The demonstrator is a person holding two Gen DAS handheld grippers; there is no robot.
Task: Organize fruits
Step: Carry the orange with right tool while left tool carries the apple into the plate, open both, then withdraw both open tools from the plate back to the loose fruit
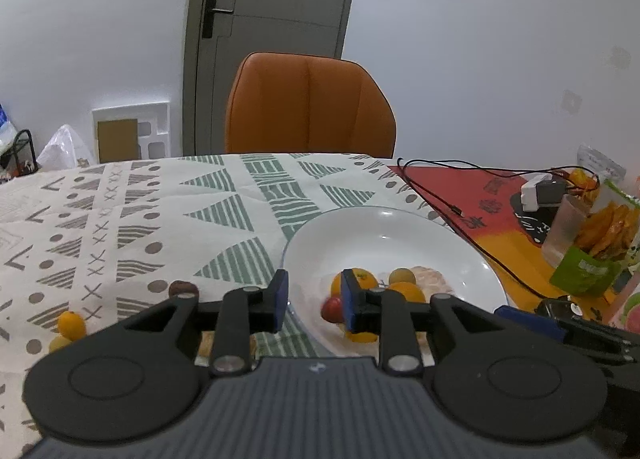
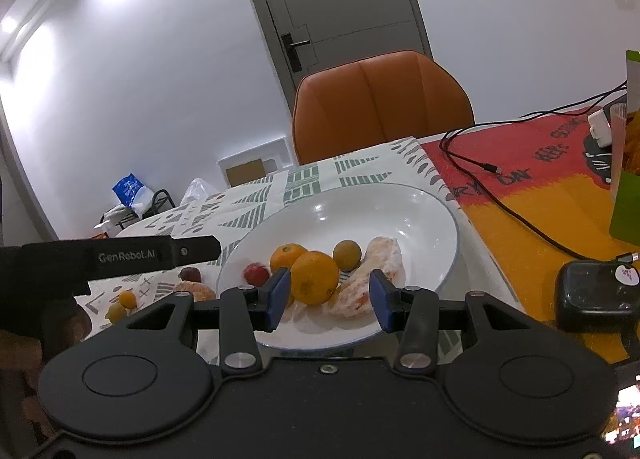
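The white plate [image 2: 400, 195] sits at centre frame in the right wrist view, holding an orange [image 2: 315, 277], a peeled piece and small fruits. Your right gripper [image 2: 329, 295] hangs released before it, grasping nothing. Your left gripper [image 1: 314, 297] is likewise spread and empty; its body at left reads "GenRobot.AI". More fruit [image 2: 127, 298] lies on the cloth at lower left.

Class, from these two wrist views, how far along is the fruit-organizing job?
Partly done. The white plate already holds oranges, a red fruit, a greenish fruit and a peeled piece. Neither open gripper, left or right, holds anything. Several small fruits still sit on the tablecloth beside the plate.
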